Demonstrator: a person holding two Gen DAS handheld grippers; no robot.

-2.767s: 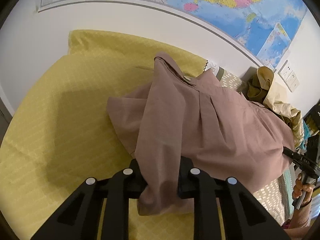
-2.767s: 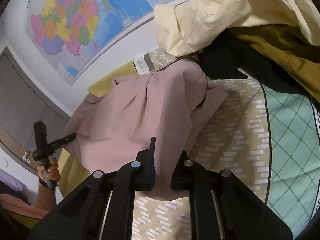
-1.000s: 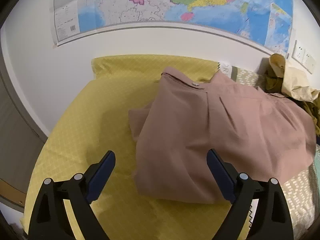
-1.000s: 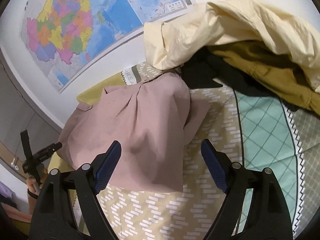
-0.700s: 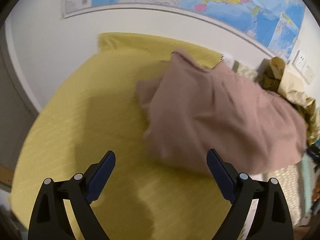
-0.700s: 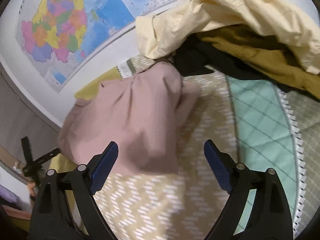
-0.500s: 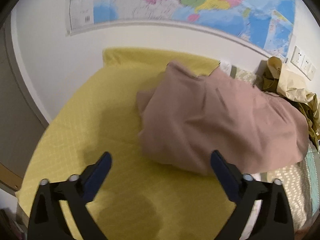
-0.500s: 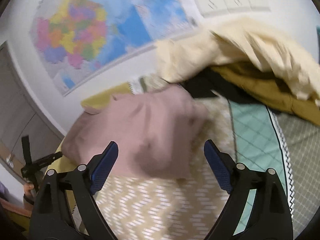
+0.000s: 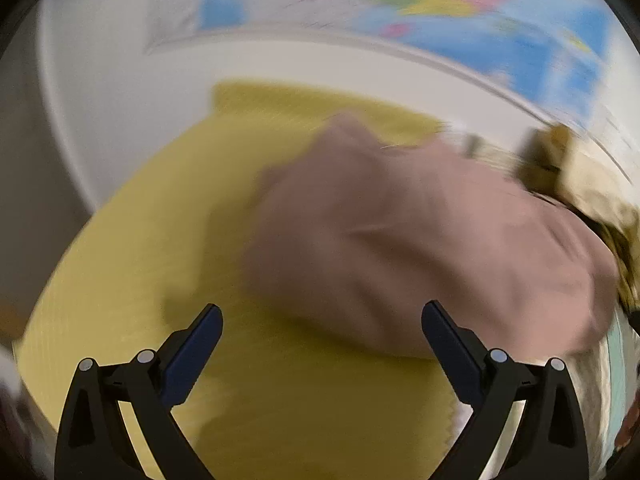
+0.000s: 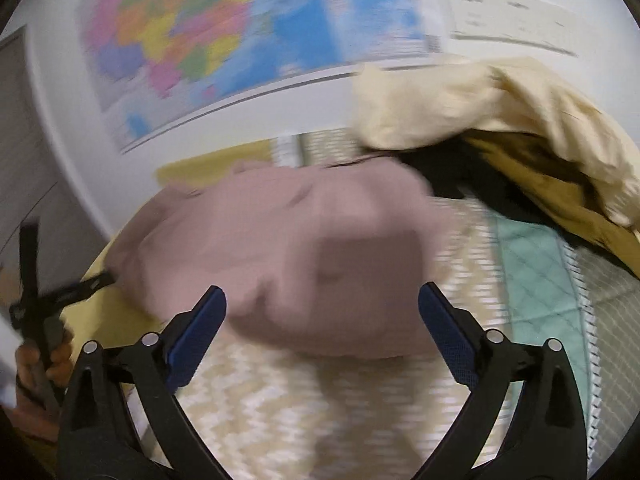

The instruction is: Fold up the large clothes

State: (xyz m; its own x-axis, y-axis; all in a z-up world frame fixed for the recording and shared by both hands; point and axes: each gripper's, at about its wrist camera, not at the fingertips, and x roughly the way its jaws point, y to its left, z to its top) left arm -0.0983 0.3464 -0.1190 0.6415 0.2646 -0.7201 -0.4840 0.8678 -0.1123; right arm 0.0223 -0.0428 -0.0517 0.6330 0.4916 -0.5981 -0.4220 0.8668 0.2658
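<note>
Pink shirt (image 9: 420, 240) heaped at twelve o'clock of both spread, empty tongs: left gripper (image 9: 322, 334), right gripper (image 10: 322, 320). Probably soft, light, floppy; best pinched at the near hem.

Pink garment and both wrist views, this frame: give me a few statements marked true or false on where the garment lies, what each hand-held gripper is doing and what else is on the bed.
1. The left hand-held gripper clamps the pink garment. False: its jaws stand wide apart and hold nothing.
2. The right hand-held gripper is open. True.
3. The pink garment lies bunched, partly on the yellow cover. True.
4. A cream garment tops a clothes pile beyond the pink one, in the right wrist view. True.
5. The wall behind the bed is bare. False: a coloured map hangs there.
</note>
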